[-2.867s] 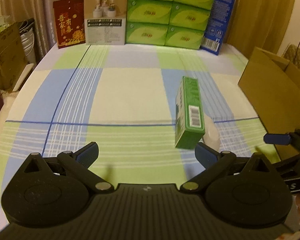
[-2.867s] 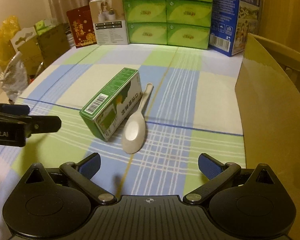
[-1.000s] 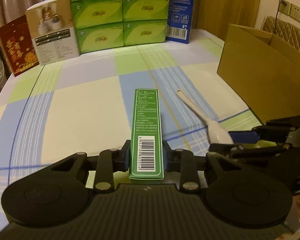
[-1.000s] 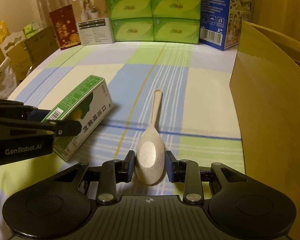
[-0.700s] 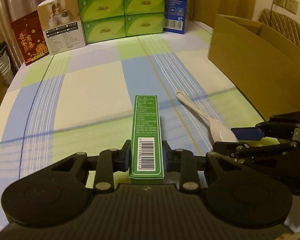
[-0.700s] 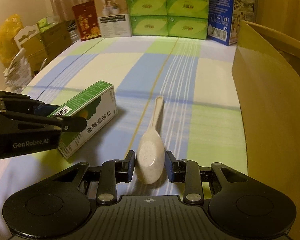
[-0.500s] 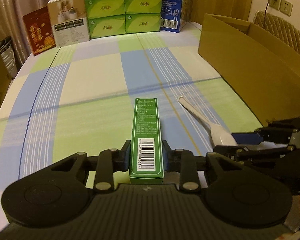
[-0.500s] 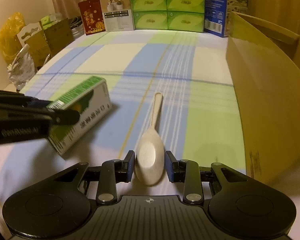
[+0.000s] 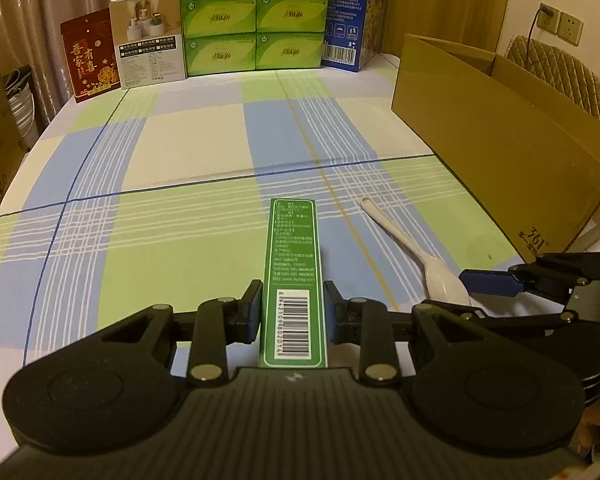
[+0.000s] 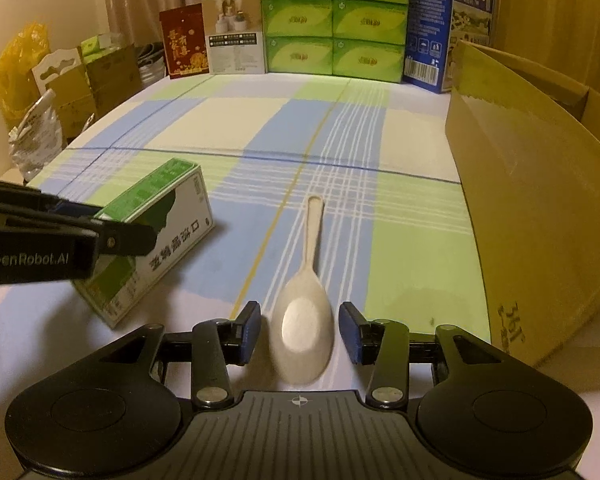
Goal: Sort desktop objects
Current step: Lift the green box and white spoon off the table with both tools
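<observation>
In the left wrist view my left gripper is shut on the near end of a long green box with a barcode, which points away over the checked tablecloth. A pale spoon lies just right of it. The right wrist view shows that spoon bowl-first between the pads of my right gripper. Its jaws are opening, and a gap shows on each side of the bowl. The green box and my left gripper appear at the left there.
An open brown cardboard box stands along the right edge of the table. At the far end stand stacked green tissue boxes, a blue carton, a white box and a red packet.
Both grippers drew back toward the near end of the table with the green box and the spoon. The right jaws then parted from the spoon's bowl. The left grip is unchanged.
</observation>
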Motion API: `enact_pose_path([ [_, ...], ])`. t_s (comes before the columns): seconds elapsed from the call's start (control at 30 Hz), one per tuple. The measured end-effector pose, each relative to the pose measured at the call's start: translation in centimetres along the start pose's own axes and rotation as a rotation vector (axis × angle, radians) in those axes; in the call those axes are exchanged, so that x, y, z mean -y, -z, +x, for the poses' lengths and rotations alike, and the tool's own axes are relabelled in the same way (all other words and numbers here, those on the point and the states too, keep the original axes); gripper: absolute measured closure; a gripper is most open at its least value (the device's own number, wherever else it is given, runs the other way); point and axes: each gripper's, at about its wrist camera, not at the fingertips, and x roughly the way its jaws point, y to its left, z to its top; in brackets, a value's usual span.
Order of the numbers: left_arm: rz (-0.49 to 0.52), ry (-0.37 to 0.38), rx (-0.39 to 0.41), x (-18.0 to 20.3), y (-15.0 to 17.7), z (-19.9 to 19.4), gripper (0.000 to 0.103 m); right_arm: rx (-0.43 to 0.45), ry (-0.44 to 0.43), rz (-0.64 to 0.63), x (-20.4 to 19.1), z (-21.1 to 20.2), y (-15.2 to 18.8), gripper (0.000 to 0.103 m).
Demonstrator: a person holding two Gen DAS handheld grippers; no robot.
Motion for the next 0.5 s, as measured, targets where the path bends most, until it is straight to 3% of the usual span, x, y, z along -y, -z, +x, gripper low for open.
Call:
enact_pose_path([
  [0.5,-0.007,-0.003,-0.025,0.1,-0.5,1.3,0.076,-0.009,0.014,-0.001,0.1,0.4,-0.5,0.062],
])
